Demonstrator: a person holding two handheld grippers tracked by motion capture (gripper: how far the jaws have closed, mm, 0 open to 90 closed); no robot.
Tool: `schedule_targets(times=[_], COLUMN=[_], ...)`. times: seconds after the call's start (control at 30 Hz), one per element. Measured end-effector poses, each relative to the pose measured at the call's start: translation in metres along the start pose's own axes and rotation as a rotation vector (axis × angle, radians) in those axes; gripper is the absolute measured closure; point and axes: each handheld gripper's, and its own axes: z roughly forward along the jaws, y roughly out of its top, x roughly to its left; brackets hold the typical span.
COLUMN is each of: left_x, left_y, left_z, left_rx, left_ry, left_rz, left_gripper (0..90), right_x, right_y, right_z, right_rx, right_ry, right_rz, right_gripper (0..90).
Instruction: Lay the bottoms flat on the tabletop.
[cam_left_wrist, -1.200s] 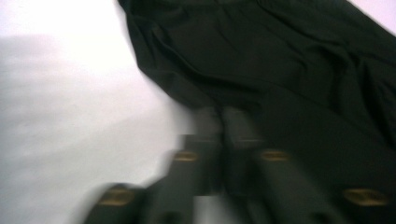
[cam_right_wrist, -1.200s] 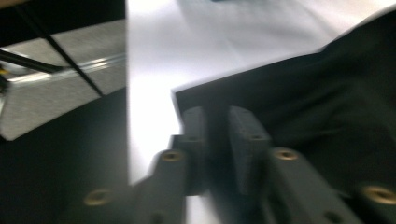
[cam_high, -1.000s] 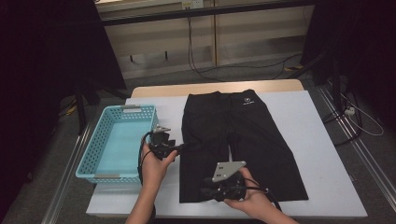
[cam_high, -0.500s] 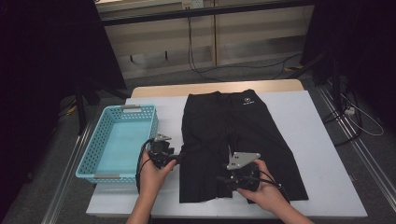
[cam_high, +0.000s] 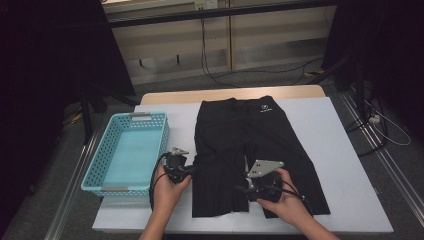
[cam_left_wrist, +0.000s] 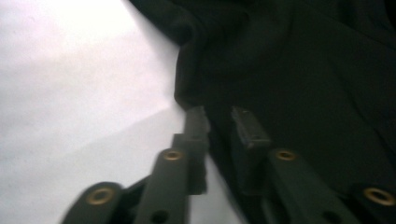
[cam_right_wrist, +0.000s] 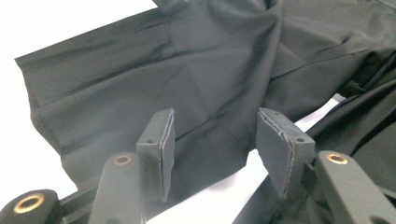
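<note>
Black shorts (cam_high: 250, 155) lay flat mid-table, right of the blue basket (cam_high: 129, 152). Left gripper (cam_left_wrist: 219, 122) just pinched shut on the left leg's edge; right gripper (cam_right_wrist: 215, 148) opening, empty. Thin fabric likely to slip out if pulled hard.

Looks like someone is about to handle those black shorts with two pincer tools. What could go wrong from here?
The left gripper, whose jaws have just been closing, pinches the black shorts right at their side edge, so the thin hold might slip off when lifted. The right gripper has been opening and holds nothing above the inner leg, so a pull by the left alone may drag and bunch the cloth. The blue basket sits close beside the left hand and could get bumped.
</note>
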Motion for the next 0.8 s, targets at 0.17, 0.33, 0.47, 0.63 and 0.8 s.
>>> schedule_targets(times=[0.17,0.33,0.47,0.63,0.8], left_x=[0.001,0.013,0.017,0.013,0.014], left_y=[0.002,0.003,0.002,0.005,0.005], left_z=[-0.002,-0.012,-0.015,-0.014,-0.019], left_rx=[0.019,0.013,0.000,0.007,-0.002], left_ry=[-0.020,0.001,0.022,0.069,0.074], left_rz=[-0.028,-0.060,-0.066,-0.036,-0.047], left_gripper=[90.0,90.0,90.0,90.0,90.0], right_x=[-0.001,-0.004,-0.008,-0.005,-0.006], right_y=[0.000,-0.001,-0.002,-0.002,-0.001], right_z=[-0.001,-0.003,-0.001,0.005,0.008], right_rx=[-0.001,-0.002,0.013,0.038,0.052], right_ry=[-0.006,-0.013,-0.028,-0.016,-0.019], right_rz=[0.002,0.017,0.036,0.034,0.036], right_gripper=[47.8,47.3,48.0,50.7,51.7])
